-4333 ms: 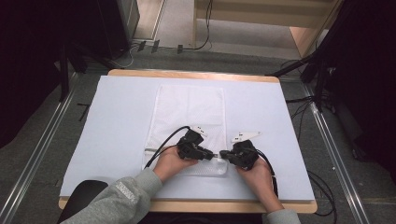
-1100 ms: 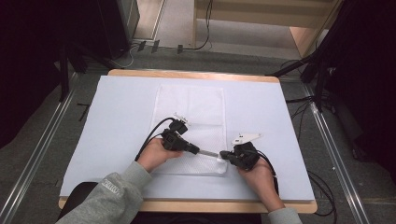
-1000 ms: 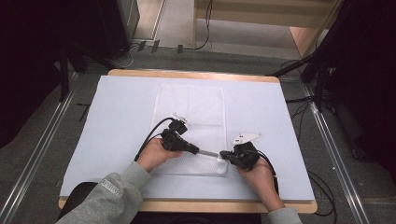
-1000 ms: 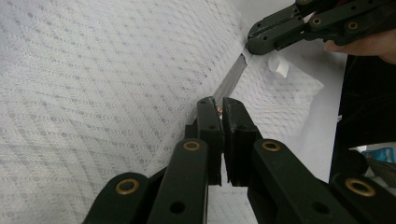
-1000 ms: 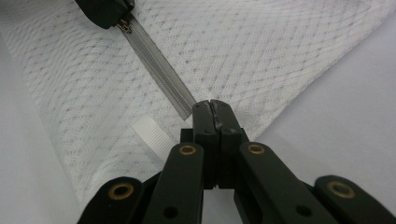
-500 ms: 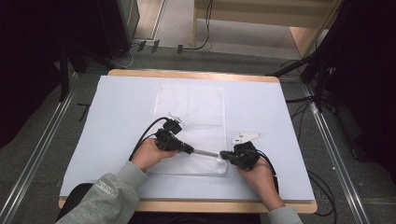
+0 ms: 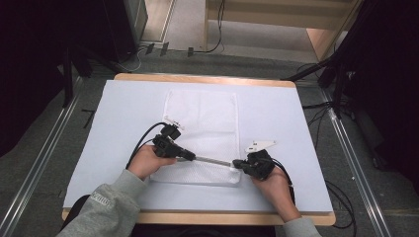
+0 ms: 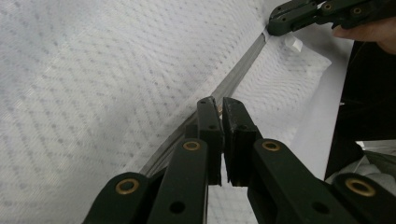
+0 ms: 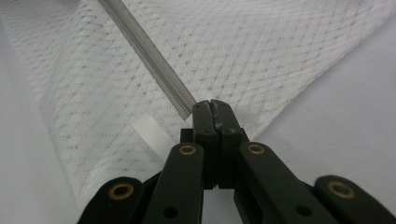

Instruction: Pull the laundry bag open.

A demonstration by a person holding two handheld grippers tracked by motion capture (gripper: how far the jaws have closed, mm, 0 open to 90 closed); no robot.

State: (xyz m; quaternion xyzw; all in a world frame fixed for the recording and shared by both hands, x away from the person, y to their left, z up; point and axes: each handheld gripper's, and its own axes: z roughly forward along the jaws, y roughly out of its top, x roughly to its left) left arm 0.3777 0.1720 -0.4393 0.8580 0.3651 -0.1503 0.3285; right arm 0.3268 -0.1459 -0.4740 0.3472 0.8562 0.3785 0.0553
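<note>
A white mesh bag (image 7: 202,118) lies flat on the white table cover (image 7: 296,123). Its grey zipper (image 7: 212,160) runs near the bag's front edge. My left gripper (image 7: 190,157) is shut on the zipper pull, with a small brass piece pinched between its tips (image 8: 218,105) on the zipper line (image 8: 238,74). My right gripper (image 7: 236,164) is shut on the zipper's right end (image 9: 211,106), where the zipper tape (image 9: 144,51) meets its jaws. A white ribbed tag (image 9: 150,130) sits beside that end. The right gripper (image 8: 308,11) also appears far off in the left gripper view.
The table's wooden front edge (image 7: 197,217) lies just behind both forearms. Black cables (image 7: 143,140) trail from the grippers. Metal rails (image 7: 39,168) run along the floor on both sides, and dark stands and cords (image 7: 336,74) crowd the right.
My left hand has slid leftward along the zipper, away from the right gripper, so a longer grey strip stretches between them. The right hand has stayed put.
</note>
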